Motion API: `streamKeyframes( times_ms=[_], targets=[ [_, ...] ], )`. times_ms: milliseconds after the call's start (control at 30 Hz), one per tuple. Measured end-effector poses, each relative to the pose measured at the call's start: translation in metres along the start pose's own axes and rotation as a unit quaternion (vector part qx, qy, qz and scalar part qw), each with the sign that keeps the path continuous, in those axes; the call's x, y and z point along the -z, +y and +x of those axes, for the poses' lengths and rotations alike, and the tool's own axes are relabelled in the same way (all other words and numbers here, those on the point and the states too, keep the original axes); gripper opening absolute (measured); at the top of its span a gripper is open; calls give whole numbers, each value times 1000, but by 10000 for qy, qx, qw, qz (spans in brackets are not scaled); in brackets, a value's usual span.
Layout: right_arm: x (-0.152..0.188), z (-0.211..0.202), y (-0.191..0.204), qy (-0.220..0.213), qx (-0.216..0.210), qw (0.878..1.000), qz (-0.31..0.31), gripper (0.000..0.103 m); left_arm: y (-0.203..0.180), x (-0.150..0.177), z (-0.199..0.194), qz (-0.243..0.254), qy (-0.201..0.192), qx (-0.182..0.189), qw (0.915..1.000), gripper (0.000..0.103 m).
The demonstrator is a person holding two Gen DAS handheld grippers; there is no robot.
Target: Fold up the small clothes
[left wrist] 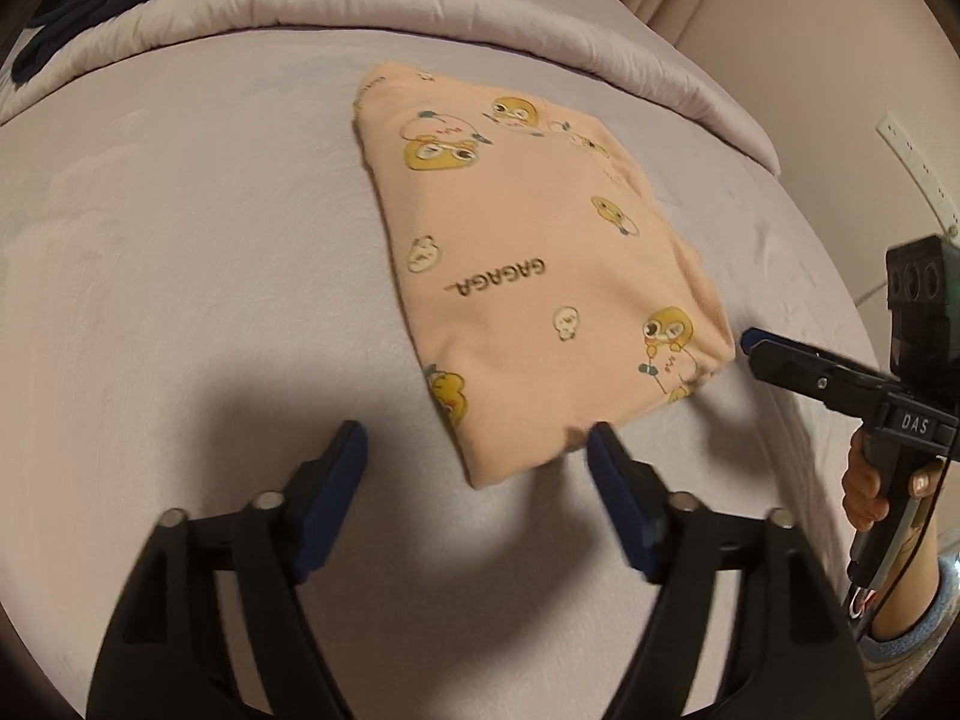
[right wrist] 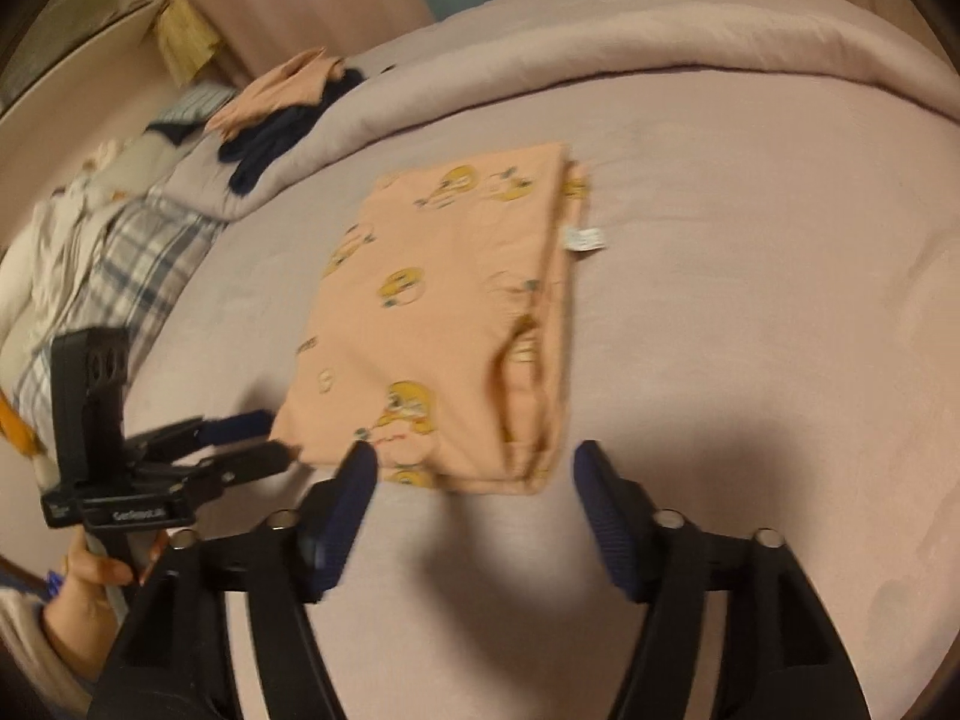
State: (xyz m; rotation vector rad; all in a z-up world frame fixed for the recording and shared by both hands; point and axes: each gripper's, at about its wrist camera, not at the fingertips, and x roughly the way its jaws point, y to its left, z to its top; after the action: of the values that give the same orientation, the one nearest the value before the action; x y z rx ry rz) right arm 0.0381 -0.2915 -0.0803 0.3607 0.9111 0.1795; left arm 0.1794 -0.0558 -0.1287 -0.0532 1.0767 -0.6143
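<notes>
A peach garment with yellow duck prints (left wrist: 528, 252) lies folded into a flat rectangle on the lilac bed sheet (left wrist: 180, 240). It also shows in the right wrist view (right wrist: 444, 312), with a white label at its right edge. My left gripper (left wrist: 477, 450) is open and empty, just short of the garment's near corner. It shows at the left in the right wrist view (right wrist: 273, 441). My right gripper (right wrist: 474, 471) is open and empty at the garment's near edge. In the left wrist view its tip (left wrist: 750, 341) sits just off the garment's right corner.
A rolled lilac duvet (left wrist: 420, 6) runs along the far side. Dark and peach clothes (right wrist: 282, 114) are piled on it at the far left. A plaid pillow (right wrist: 132, 264) and white cloth lie at the left. A curtain and wall stand behind.
</notes>
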Motion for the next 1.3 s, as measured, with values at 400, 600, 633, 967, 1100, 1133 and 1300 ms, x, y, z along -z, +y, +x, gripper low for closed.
streamKeyframes(
  times_ms=[400, 600, 633, 967, 1100, 1133, 1300],
  targets=[
    [-13, 16, -51, 48, -1157, 9818, 1507, 79, 28, -27, 9, -1199, -95, 828, 9893, 90],
    [-21, 25, -47, 170, -1348, 9796, 1483, 79, 26, -40, 17, -1100, -97, 834, 9904, 90],
    [-22, 25, -49, 188, -1360, 9796, 1468, 79, 31, -36, 13, -1091, -105, 834, 9905, 90],
    [-30, 32, -51, 201, -1474, 9775, 1495, 79, 31, -55, 28, -915, -122, 831, 9923, 90],
    [-33, 35, -52, 206, -1493, 9774, 1482, 79, 29, -60, 32, -824, -132, 817, 9932, 90],
    [-34, 35, -52, 208, -1496, 9774, 1477, 79, 28, -61, 33, -814, -133, 815, 9933, 90],
    [-35, 36, -52, 200, -1504, 9778, 1446, 79, 28, -61, 34, -761, -155, 818, 9936, 90]
  ],
)
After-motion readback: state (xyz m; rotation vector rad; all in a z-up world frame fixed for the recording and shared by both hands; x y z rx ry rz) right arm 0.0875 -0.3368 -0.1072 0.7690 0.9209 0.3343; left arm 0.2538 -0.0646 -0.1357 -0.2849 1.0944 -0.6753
